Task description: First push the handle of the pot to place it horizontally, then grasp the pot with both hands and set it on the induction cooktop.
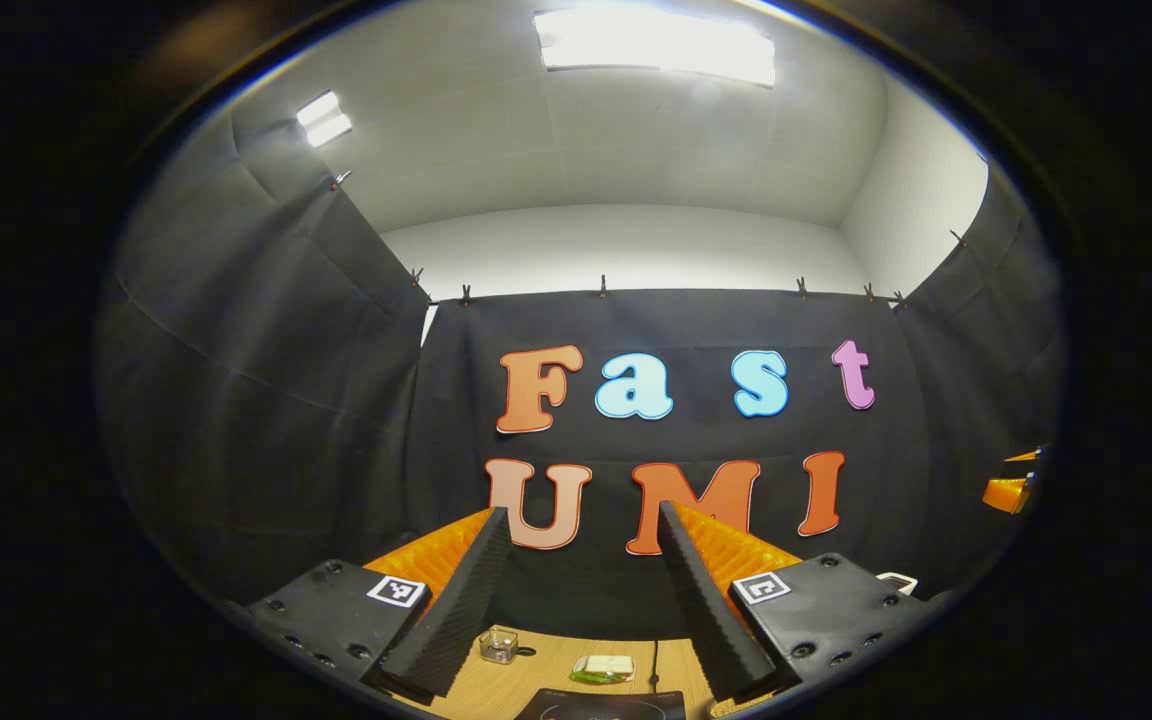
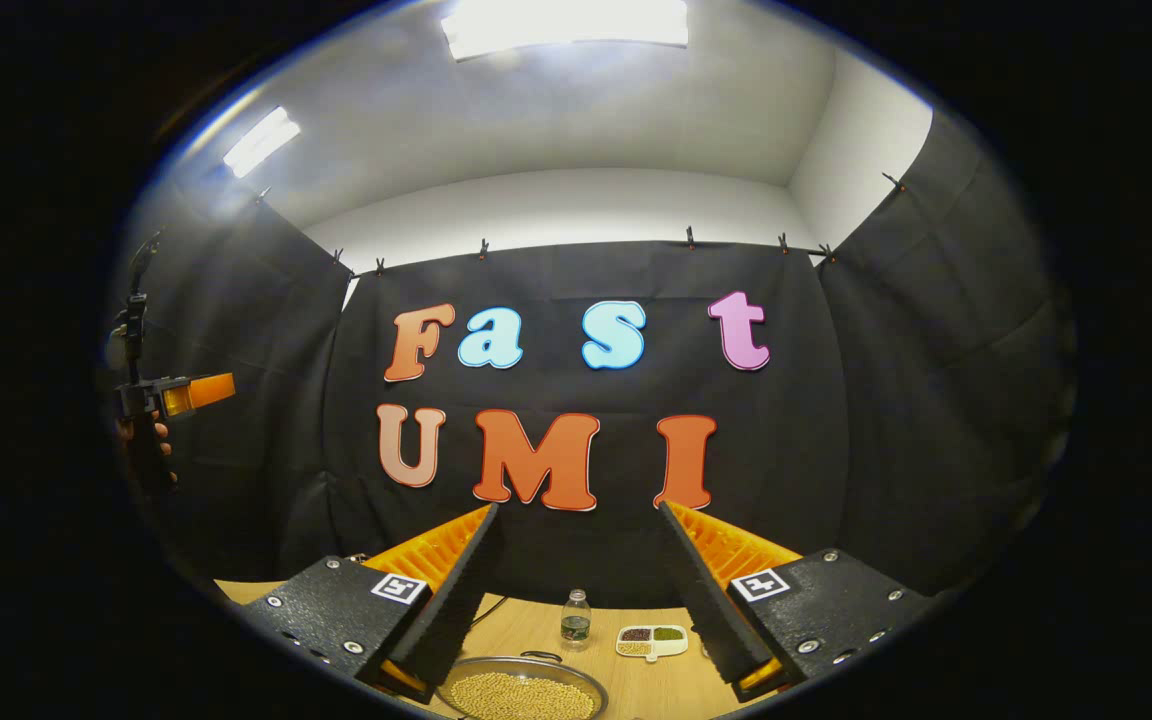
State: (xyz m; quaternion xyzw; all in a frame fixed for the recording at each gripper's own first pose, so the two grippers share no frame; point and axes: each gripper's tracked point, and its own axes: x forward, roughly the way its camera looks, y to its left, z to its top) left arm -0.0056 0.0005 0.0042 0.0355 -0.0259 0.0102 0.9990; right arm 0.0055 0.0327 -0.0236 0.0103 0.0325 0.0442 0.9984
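Both grippers held high, aimed at the booth wall; neither near the work.

Right gripper (image 2: 576,590): jaws wide apart, nothing between them. Left gripper (image 1: 581,590): jaws likewise spread wide, empty. The left gripper also shows far off to the left of the right jaws, at mid height, with a hand (image 2: 151,440) on its grip. A bit of the right gripper shows at the far right edge of the left gripper view.

Table (image 2: 656,680), wooden, lies low beneath both sets of jaws.

Pot (image 2: 521,690): shallow metal pan full of pale round beans, below and between the right jaws, nearer the left one. A dark loop at its far rim may be the handle; I cannot tell which way it points.

Induction cooktop (image 1: 601,705): dark slab at the bottom edge, below and between the left jaws. Only its far edge is visible.

Smaller items, beyond the pot: a small bottle (image 2: 576,618) between the right jaws, and a divided dish (image 2: 652,640) of seeds just beside the right jaw. Between the left jaws: a small clear jar (image 1: 498,645) and a pale packet (image 1: 604,668).

Judgement: step one not begun; handle untouched. The next move calls for lowering one gripper to the pot rim, locating the handle and nudging it sideways.
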